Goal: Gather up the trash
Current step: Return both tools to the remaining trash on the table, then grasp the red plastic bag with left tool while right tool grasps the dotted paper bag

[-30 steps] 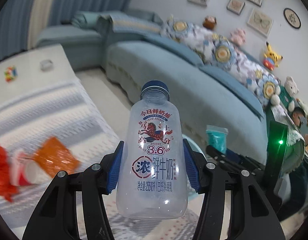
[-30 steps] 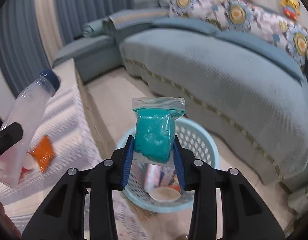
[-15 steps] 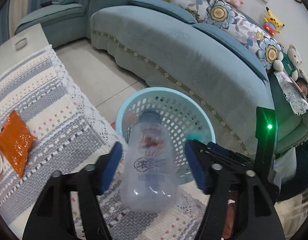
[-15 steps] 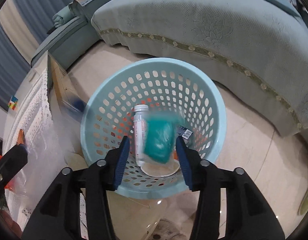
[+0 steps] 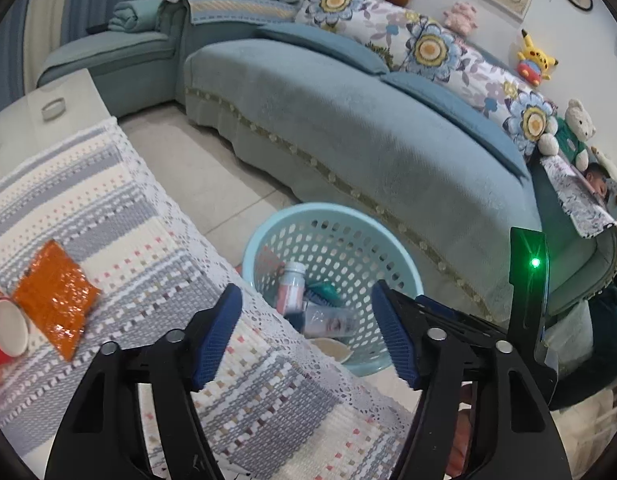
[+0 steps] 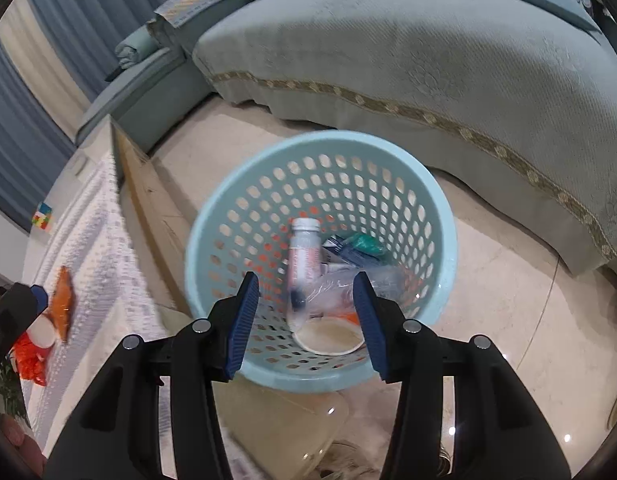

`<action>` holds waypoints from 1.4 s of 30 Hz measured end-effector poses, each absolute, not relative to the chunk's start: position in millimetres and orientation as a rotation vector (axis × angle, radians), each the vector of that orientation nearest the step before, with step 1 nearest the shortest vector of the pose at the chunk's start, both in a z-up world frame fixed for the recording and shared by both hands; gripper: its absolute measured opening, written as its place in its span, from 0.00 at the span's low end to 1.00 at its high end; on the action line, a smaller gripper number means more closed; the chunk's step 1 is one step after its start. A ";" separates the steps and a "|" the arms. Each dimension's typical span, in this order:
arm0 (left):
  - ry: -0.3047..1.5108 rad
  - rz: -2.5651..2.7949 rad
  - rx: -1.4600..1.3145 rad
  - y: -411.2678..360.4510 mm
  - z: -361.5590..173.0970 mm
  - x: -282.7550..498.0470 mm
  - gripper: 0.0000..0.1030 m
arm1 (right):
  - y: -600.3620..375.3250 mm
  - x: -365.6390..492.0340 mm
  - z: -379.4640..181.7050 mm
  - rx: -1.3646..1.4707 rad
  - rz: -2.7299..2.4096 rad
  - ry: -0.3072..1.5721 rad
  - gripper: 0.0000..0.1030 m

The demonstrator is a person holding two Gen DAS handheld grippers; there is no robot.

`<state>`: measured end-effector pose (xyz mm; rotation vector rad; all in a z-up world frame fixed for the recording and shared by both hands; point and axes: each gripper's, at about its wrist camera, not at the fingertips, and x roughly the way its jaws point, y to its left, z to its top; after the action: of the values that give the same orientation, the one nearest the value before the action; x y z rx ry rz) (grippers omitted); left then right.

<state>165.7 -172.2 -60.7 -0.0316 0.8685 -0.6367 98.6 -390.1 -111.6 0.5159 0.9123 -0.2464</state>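
A light-blue perforated basket [image 5: 404,272] [image 6: 212,216] stands on the floor between the table and the sofa. In it lie the clear milk bottle [image 5: 328,320] [image 6: 336,284], the teal bag [image 5: 326,290] [image 6: 364,244], a white-capped bottle [image 5: 290,288] [image 6: 304,248] and a paper cup [image 6: 328,336]. My left gripper [image 5: 306,286] hovers over the table's edge beside the basket, its jaws closing with nothing between them. Above the basket my right gripper [image 6: 304,320] is open and empty. An orange packet [image 5: 54,300] [image 6: 62,300] and a red-and-white cup [image 5: 6,332] lie on the woven tablecloth [image 5: 148,240].
A teal sofa [image 5: 348,128] [image 6: 428,60] curves behind the basket, with cushions and plush toys along its back. A person [image 5: 596,188] lies at its right end. A colour cube [image 6: 42,218] sits on the far table part. Pale tiled floor [image 6: 508,280] surrounds the basket.
Both grippers opened and let go: the clear bottle and the teal bag dropped into the basket. Both hands sank lower toward it.
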 end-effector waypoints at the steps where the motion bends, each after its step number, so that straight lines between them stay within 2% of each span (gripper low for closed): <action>1: 0.854 -0.636 -0.038 -168.6 -55.1 163.6 0.59 | -387.1 97.5 -105.1 0.510 -0.233 0.897 0.44; 9: 0.689 -0.601 -0.105 -115.4 7.4 129.5 0.58 | -321.8 82.8 -40.1 0.357 -0.036 0.768 0.44; 14: 0.622 -0.511 -0.170 -59.0 28.2 107.2 0.58 | -262.1 67.7 -30.8 0.228 0.151 0.788 0.45; 15: 0.619 -0.470 -0.178 -43.6 29.1 101.6 0.58 | -250.5 63.6 -32.4 0.201 0.190 0.798 0.48; 22: 0.638 -0.240 -0.215 20.0 10.3 85.8 0.58 | -195.0 41.2 -62.9 0.089 0.297 0.899 0.56; 34: 0.672 -0.119 -0.288 62.8 -17.3 93.7 0.58 | -192.6 31.2 -107.7 0.218 0.410 1.073 0.56; 42: 0.682 -0.026 -0.352 87.2 -30.1 93.4 0.58 | -162.3 60.4 -106.9 0.152 0.411 1.021 0.56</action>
<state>93.4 87.2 -30.1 -0.3523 0.6820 -0.0264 60.4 -162.3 -106.9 0.1518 1.0207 0.4111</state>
